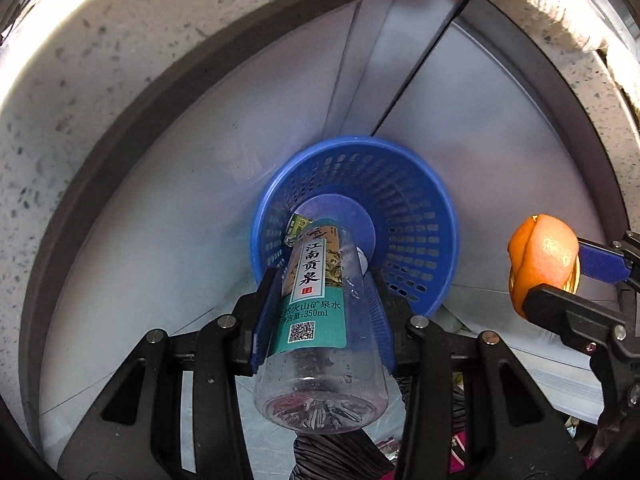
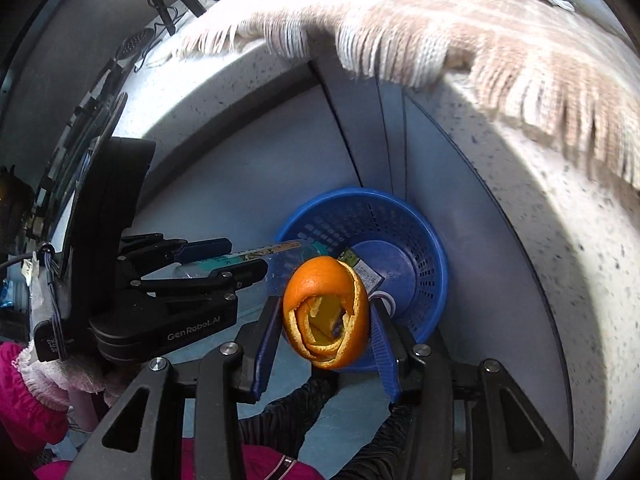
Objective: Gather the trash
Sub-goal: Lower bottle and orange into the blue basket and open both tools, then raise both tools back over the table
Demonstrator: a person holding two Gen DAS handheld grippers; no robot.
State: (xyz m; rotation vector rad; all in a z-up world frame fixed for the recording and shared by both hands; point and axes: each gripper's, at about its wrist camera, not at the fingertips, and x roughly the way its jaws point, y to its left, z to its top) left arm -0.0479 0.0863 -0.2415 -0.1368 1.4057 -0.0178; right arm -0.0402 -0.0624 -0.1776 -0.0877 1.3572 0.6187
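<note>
My left gripper (image 1: pixel 322 276) is shut on an empty clear water bottle (image 1: pixel 320 320) with a teal label, its neck pointing into a blue mesh basket (image 1: pixel 412 216) on the floor below. My right gripper (image 2: pixel 325 308) is shut on a curled orange peel (image 2: pixel 326 312), held just above the same basket (image 2: pixel 412 240). In the left wrist view the peel (image 1: pixel 544 260) and the right gripper (image 1: pixel 572 280) show at the right. In the right wrist view the left gripper (image 2: pixel 240 258) and bottle (image 2: pixel 276 256) reach over the basket rim. A labelled wrapper (image 2: pixel 364 270) lies inside the basket.
A speckled stone table edge (image 1: pixel 80 80) curves above the basket. A fringed beige cloth (image 2: pixel 440 32) hangs over the table edge. Grey cabinet panels (image 1: pixel 180 200) stand behind the basket. Pink sleeve (image 2: pixel 28 396) and dark clothing show at the bottom.
</note>
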